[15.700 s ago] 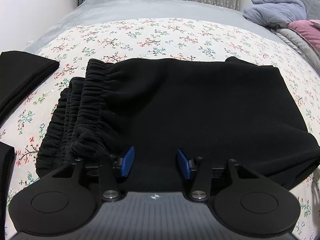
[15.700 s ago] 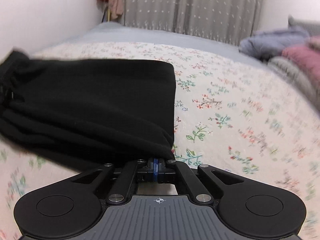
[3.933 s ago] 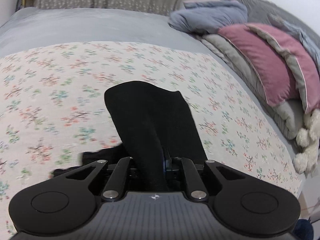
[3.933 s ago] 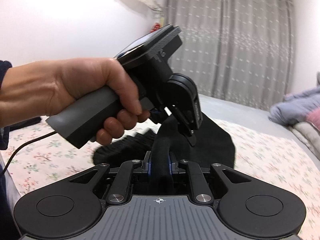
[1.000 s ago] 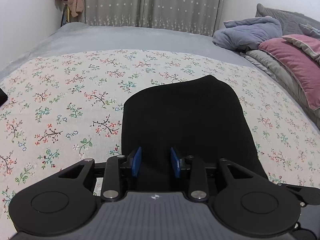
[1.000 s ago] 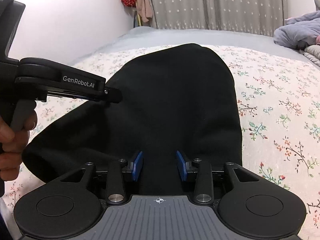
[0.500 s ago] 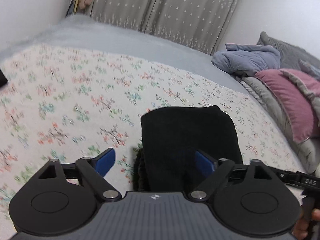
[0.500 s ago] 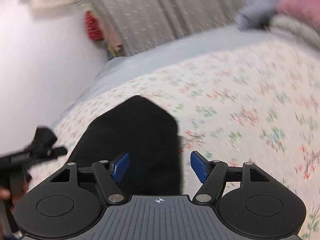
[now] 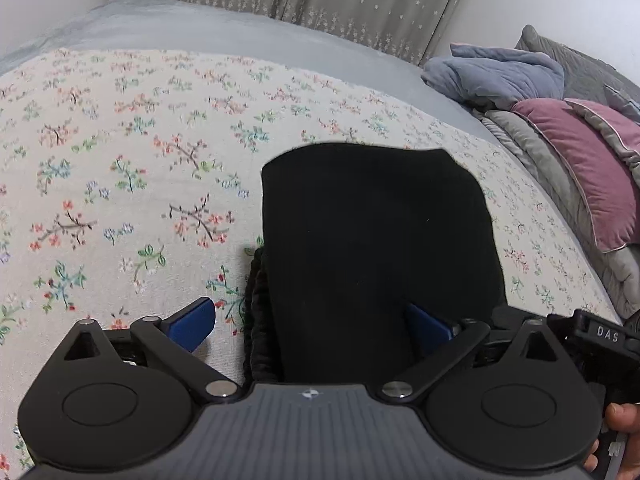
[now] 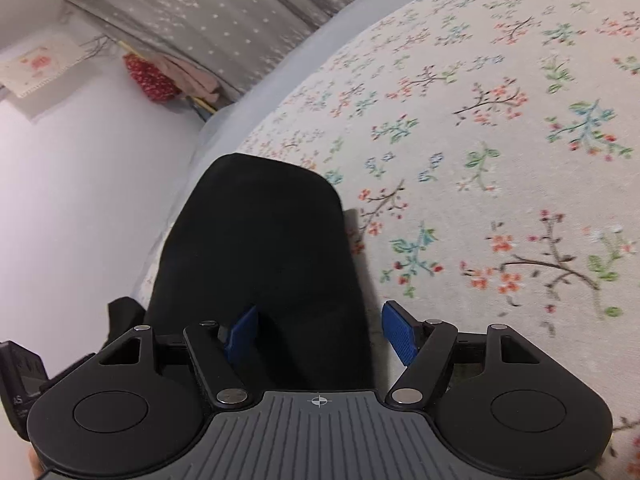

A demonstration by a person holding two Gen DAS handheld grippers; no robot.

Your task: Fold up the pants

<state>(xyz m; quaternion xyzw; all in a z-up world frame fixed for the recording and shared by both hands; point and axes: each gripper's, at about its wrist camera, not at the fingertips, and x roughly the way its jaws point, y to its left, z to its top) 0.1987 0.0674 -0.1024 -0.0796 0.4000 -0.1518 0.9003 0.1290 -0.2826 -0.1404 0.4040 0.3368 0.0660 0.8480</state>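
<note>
The black pants (image 9: 376, 240) lie folded in a compact stack on the floral bedspread (image 9: 120, 184), their gathered waistband showing at the stack's left edge. My left gripper (image 9: 310, 326) is open wide just above the near end. One blue pad hangs over the bedspread and the other over the cloth, and neither presses on it. In the tilted right wrist view the pants (image 10: 260, 240) reach away from my right gripper (image 10: 320, 334). It is open, with the near edge of the stack between its pads and no grip.
Pink and grey pillows (image 9: 592, 168) and a blue-grey blanket (image 9: 496, 68) are piled at the right. A grey sheet (image 9: 180, 28) and curtains lie beyond. The white wall (image 10: 80, 184) runs close along the bed. A hand (image 9: 620, 420) holds the other gripper's handle.
Both grippers' jaws have spread much wider than a second ago. The right gripper has rolled, so its view is tilted, and it has shifted sideways along the stack. The pants rest on the bed.
</note>
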